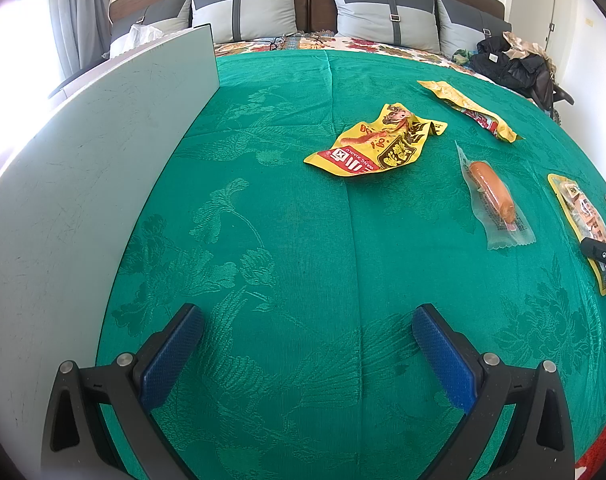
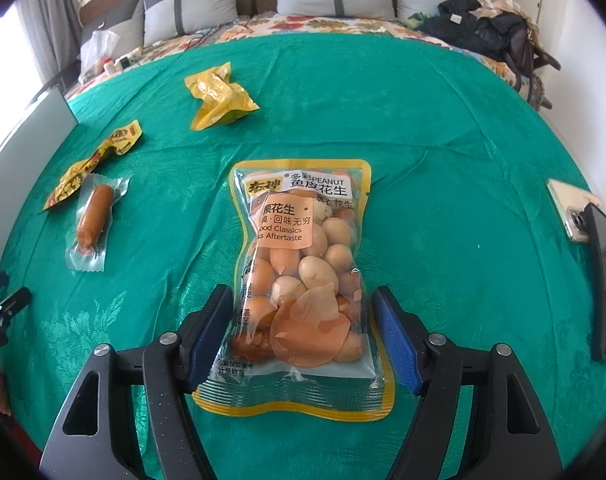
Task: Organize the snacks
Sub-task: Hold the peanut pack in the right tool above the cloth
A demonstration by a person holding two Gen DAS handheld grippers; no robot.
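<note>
barely begun: four snacks lie scattered on the bed; right claw (image 2: 301,332) straddles the peanut bag (image 2: 301,264) open, left claw (image 1: 307,360) open, empty.

From my left wrist cam the peanut bag (image 1: 583,220) is half lost off the right edge, with the right claw's (image 1: 603,256) dark tip covering its lower part, so I can't read its jaws there. On the right cam the bag's (image 2: 303,264) lower side edges slip behind the blue pads (image 2: 207,340). The black phone (image 2: 605,280) is clipped by the fisheye rim. Print on the crumpled yellow wrapper (image 2: 219,98) is too small to read.
</note>
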